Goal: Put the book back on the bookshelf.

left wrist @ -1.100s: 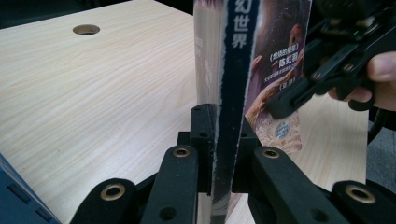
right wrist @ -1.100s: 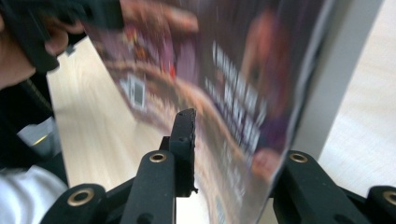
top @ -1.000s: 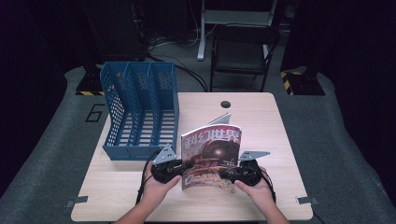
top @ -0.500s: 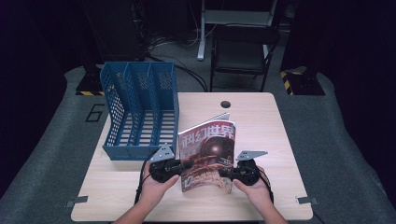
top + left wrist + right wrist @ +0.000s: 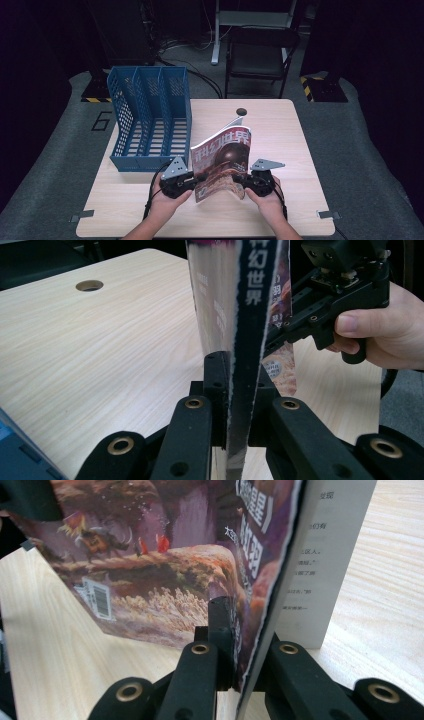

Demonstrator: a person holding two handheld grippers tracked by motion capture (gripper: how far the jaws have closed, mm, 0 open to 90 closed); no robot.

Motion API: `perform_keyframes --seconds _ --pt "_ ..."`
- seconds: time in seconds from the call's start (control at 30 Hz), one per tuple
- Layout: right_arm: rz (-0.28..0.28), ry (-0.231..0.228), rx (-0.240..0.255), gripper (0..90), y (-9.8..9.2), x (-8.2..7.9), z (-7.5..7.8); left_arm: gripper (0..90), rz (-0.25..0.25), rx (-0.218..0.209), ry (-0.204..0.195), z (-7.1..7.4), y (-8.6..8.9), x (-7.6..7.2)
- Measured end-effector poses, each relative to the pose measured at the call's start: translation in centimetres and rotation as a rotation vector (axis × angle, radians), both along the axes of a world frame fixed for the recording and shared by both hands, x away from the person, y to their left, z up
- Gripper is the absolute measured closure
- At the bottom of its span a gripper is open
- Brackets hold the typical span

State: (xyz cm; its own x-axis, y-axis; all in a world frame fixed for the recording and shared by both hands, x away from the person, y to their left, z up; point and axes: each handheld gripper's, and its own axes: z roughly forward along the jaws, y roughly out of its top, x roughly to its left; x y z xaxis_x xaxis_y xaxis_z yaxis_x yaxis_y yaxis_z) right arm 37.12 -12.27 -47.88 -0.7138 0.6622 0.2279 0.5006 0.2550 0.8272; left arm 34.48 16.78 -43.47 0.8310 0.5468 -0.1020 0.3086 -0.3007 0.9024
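Since a second ago the magazine [image 5: 222,157] has been tilted more upright and drawn slightly nearer the person, and the right gripper [image 5: 248,181] has just closed its jaws onto the cover's edge. Both pairs of jaws are clamped tight on it, the left gripper [image 5: 192,183] pinching the spine side. Held above the table [image 5: 280,130], just right of the blue file rack [image 5: 150,120], its lower corners are hidden behind the grippers. Cover text is too blurred to read, and its top is cut off in both gripper views
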Motion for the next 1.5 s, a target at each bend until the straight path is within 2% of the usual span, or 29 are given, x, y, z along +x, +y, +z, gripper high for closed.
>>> perform_keyframes --seconds 0.13,0.23,0.33,0.43,0.57,0.83,0.9,1.0,1.1,1.23,1.5 --pt "0.004 -0.013 -0.002 85.8 0.6 0.2 -0.1 83.9 0.006 0.018 -0.019 0.1 0.4 0.0" --pt "0.002 -0.035 -0.009 85.7 0.8 0.4 -0.2 83.9 0.012 0.005 -0.002 -0.1 0.3 -0.1" --pt "-0.003 -0.04 -0.016 85.5 1.0 0.6 -0.3 83.8 0.006 0.04 -0.02 -0.2 0.3 -0.2" --pt "-0.004 -0.046 -0.033 85.1 1.1 0.7 -0.4 83.7 0.007 0.058 -0.016 -0.7 0.2 -0.3" --pt "0.0 -0.04 -0.025 82.6 0.9 0.9 -0.6 83.7 0.007 0.065 -0.017 -0.7 0.2 -0.3" --pt "-0.011 -0.011 -0.016 71.3 0.4 0.9 -0.7 83.5 -0.009 0.086 -0.02 -0.7 0.2 -0.5" --pt "-0.003 -0.033 -0.031 69.3 0.3 1.0 -0.7 83.4 -0.008 0.087 -0.019 -0.6 0.2 -0.5" --pt "-0.013 -0.03 -0.037 65.8 0.2 0.8 -0.6 83.2 -0.01 0.083 -0.009 -0.6 0.2 -0.5" --pt "-0.009 -0.013 -0.019 60.6 -0.2 0.9 -0.7 82.2 -0.009 0.078 -0.006 -0.6 0.1 -0.5" --pt "-0.015 0.022 0.006 58.3 -0.6 1.0 -0.8 80.6 -0.013 0.074 0.006 -0.6 0.2 -0.5" --pt "-0.019 0.021 0.013 54.5 -0.7 0.8 -0.9 78.6 -0.02 0.071 0.019 -0.3 0.2 -0.3"
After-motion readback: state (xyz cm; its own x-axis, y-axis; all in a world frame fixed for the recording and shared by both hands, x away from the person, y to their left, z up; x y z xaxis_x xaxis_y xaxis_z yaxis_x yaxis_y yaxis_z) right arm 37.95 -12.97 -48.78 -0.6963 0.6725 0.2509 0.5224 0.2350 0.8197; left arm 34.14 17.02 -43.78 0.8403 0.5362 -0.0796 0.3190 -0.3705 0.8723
